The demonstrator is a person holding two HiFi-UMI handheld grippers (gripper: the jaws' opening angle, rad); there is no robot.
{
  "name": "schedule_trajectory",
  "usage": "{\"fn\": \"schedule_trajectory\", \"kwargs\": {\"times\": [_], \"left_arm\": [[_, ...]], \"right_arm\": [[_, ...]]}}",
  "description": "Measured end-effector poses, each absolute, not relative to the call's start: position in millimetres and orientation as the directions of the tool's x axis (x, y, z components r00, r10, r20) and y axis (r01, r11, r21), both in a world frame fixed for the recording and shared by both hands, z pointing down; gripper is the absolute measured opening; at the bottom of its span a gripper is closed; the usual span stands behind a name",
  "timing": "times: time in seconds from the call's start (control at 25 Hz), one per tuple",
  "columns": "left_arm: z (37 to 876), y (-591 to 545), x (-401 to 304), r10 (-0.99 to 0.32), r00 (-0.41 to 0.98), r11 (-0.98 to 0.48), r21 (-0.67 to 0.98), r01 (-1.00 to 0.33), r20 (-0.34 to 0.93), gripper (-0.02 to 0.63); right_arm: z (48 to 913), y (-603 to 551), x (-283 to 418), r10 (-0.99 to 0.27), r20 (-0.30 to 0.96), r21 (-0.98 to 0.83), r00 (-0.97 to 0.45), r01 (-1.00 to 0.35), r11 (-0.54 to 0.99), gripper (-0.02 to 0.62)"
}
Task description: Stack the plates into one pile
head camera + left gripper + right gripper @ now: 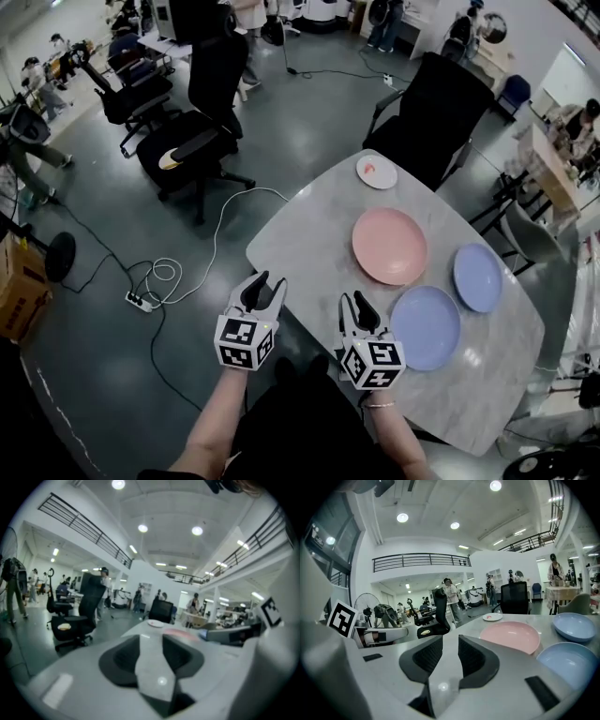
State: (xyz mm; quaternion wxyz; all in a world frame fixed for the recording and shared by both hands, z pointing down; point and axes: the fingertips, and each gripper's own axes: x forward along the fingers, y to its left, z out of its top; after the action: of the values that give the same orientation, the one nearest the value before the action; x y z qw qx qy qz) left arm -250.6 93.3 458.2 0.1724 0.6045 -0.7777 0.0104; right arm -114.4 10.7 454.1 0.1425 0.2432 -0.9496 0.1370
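Four plates lie apart on the grey marble table (309,248): a small white plate (377,172) at the far end, a large pink plate (389,246) in the middle, one blue plate (477,277) to the right and another blue plate (426,327) nearer me. My left gripper (264,287) hovers at the table's near left edge, open and empty (151,653). My right gripper (355,307) sits just left of the nearer blue plate, its jaws open with a narrower gap and nothing between them (450,656). The right gripper view shows the pink plate (511,637) ahead and both blue plates (568,663) to the right.
A black office chair (441,103) stands at the table's far end, another black chair (202,131) to the left. On the floor lie a white cable and a power strip (141,300). A cardboard box (19,286) sits far left. People move about in the background.
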Motion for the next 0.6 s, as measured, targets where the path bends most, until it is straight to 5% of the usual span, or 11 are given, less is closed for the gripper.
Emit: {"fn": "schedule_trajectory", "kwargs": {"times": [0.6], "left_arm": [[483,-60,-126,-0.911,0.225,-0.165,0.195,-0.967,0.344,0.152]], "right_arm": [[462,-82,22,-0.754,0.328,-0.203,-0.570,-0.822,0.533,0.092]]}}
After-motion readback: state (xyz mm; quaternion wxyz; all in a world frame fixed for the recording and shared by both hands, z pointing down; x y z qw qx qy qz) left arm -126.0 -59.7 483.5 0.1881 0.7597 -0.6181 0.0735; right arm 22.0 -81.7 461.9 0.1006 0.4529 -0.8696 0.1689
